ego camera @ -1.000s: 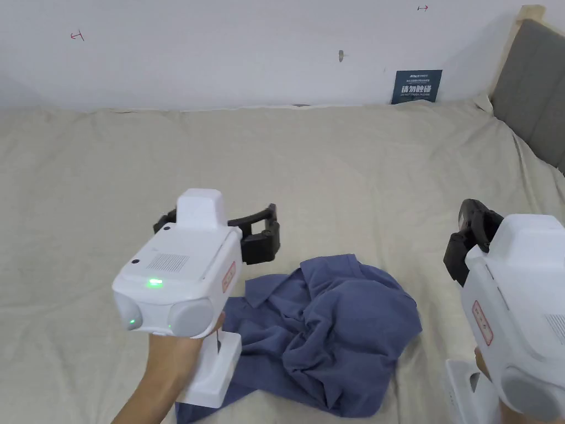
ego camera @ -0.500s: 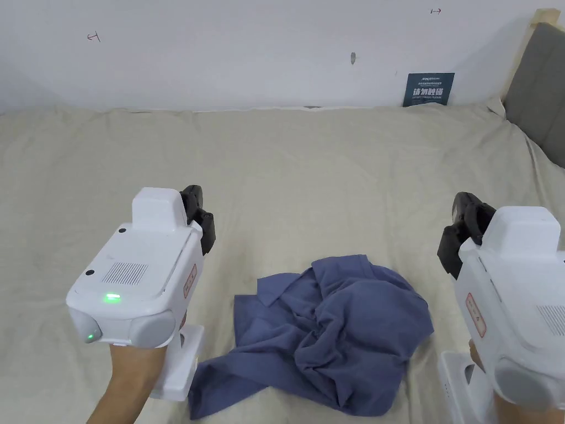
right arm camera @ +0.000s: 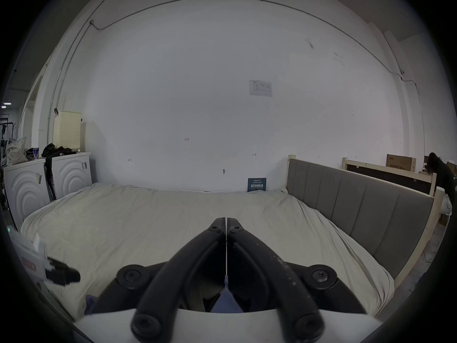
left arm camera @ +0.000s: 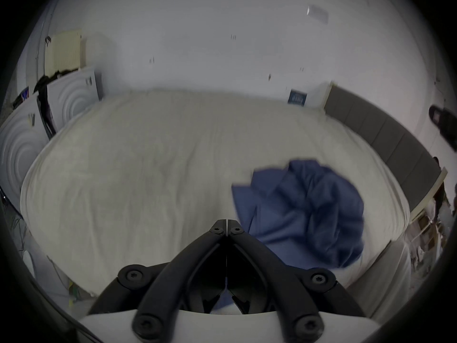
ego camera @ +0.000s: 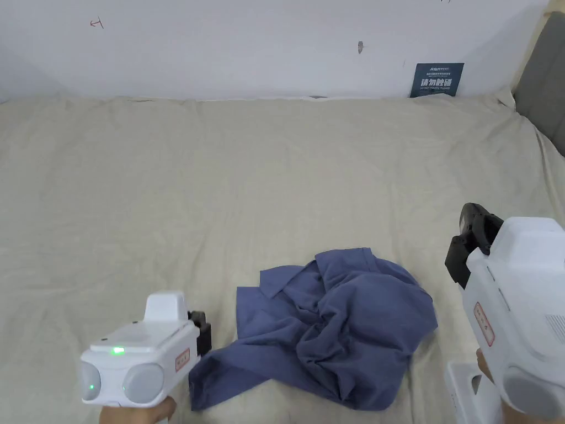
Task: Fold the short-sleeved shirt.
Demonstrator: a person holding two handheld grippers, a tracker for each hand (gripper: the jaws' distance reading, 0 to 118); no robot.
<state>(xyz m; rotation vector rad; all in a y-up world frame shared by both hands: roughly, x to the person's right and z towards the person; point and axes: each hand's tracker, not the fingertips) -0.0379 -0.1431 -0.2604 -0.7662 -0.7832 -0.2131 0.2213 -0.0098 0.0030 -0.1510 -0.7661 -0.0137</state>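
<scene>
the blue short-sleeved shirt (ego camera: pixel 336 328) lies crumpled in a heap on the beige bed sheet (ego camera: pixel 232 182), near the front edge of the bed and a bit right of centre in my head view. my left gripper (left arm camera: pixel 226 224) sits low at the shirt's left corner, just beside the cloth; in its own view the two jaws meet tip to tip with nothing between them, the shirt off to their right. my right gripper (right arm camera: pixel 226 222) is held to the right of the shirt, apart from it, its jaws pressed together on nothing and pointing across the sheet toward the grey headboard (right arm camera: pixel 358 200) and white wall (right arm camera: pixel 222 76).
</scene>
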